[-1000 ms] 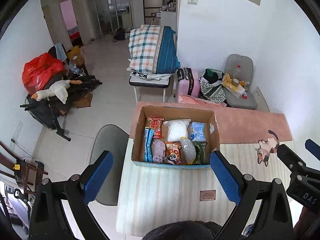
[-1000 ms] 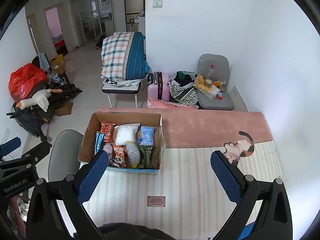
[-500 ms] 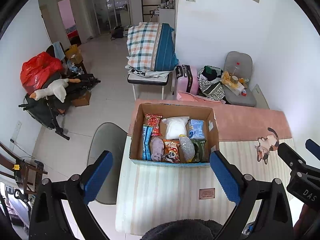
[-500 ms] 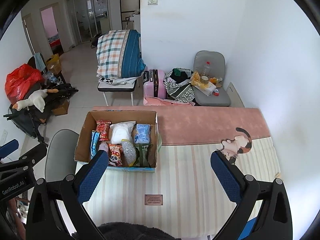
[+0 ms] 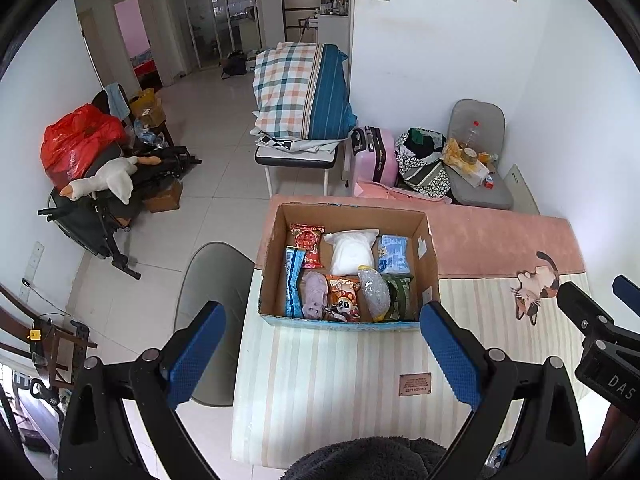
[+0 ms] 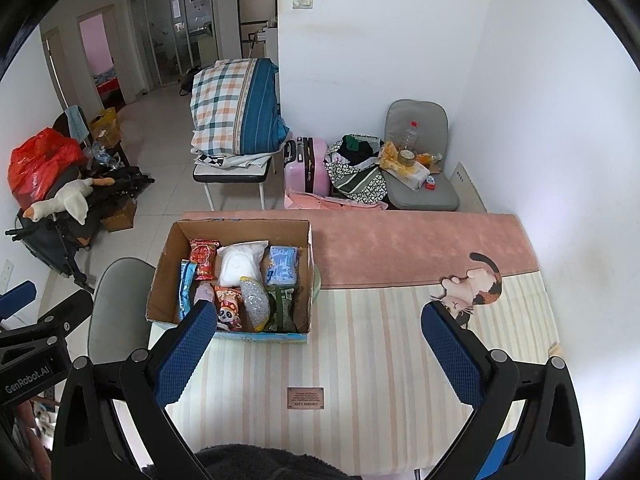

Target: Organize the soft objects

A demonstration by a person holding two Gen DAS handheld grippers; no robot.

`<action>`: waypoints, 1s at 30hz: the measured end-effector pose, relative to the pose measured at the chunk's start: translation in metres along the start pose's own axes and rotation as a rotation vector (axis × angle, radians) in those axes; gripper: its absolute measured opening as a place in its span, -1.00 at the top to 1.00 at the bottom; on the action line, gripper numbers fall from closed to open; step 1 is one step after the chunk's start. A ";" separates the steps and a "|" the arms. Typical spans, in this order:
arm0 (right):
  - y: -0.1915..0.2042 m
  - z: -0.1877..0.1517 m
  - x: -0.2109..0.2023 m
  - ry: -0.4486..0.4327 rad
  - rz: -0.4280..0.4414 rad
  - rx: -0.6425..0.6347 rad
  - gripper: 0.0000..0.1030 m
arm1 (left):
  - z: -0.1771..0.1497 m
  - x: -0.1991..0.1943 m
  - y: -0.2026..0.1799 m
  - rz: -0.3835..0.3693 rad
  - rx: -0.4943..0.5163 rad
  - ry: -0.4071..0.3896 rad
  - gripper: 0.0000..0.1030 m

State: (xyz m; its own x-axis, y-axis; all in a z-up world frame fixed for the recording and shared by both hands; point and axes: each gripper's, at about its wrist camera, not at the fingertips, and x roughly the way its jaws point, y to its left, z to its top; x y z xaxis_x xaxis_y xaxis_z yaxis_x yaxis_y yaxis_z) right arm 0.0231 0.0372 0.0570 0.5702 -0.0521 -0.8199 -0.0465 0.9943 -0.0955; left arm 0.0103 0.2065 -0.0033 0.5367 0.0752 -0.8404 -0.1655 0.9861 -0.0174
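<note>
An open cardboard box (image 5: 276, 240) (image 6: 164, 264) stands on a striped cream mat (image 5: 320, 380) (image 6: 380, 360). It holds soft packets: a red snack bag (image 5: 307, 244), a white pouch (image 5: 352, 252) (image 6: 240, 264), a blue pack (image 5: 394, 254) (image 6: 283, 265), a panda bag (image 5: 344, 298) and a purple plush (image 5: 314, 294). My left gripper (image 5: 324, 350) is open and empty, high above the mat in front of the box. My right gripper (image 6: 320, 352) is open and empty, above the mat to the right of the box. A dark fuzzy thing (image 5: 360, 458) lies below each camera.
A pink blanket (image 5: 500, 236) (image 6: 420, 240) lies behind the mat, with a cat-shaped cushion (image 5: 534, 286) (image 6: 472, 288) at the right. A grey chair (image 5: 212, 280) stands left of the box. A quilt-laden bench (image 5: 300, 96), pink suitcase (image 5: 374, 154) and cluttered chair (image 5: 476, 160) stand beyond.
Both grippers have risen and drawn back a little; the box and mat sit slightly lower and smaller in view. Nothing was taken hold of.
</note>
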 end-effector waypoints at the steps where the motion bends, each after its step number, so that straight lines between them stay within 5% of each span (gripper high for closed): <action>1: 0.000 0.000 0.000 0.000 -0.001 0.002 -1.00 | 0.000 0.000 0.000 0.002 0.000 -0.002 -0.93; 30: 0.002 0.002 0.001 -0.004 -0.015 -0.005 -1.00 | -0.011 -0.003 0.003 0.010 -0.010 -0.015 -0.99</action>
State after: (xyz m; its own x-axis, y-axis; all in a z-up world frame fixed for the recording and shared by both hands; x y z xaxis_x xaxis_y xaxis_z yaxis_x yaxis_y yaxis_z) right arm 0.0248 0.0391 0.0573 0.5740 -0.0666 -0.8161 -0.0425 0.9929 -0.1108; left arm -0.0006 0.2079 -0.0071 0.5472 0.0872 -0.8324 -0.1787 0.9838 -0.0144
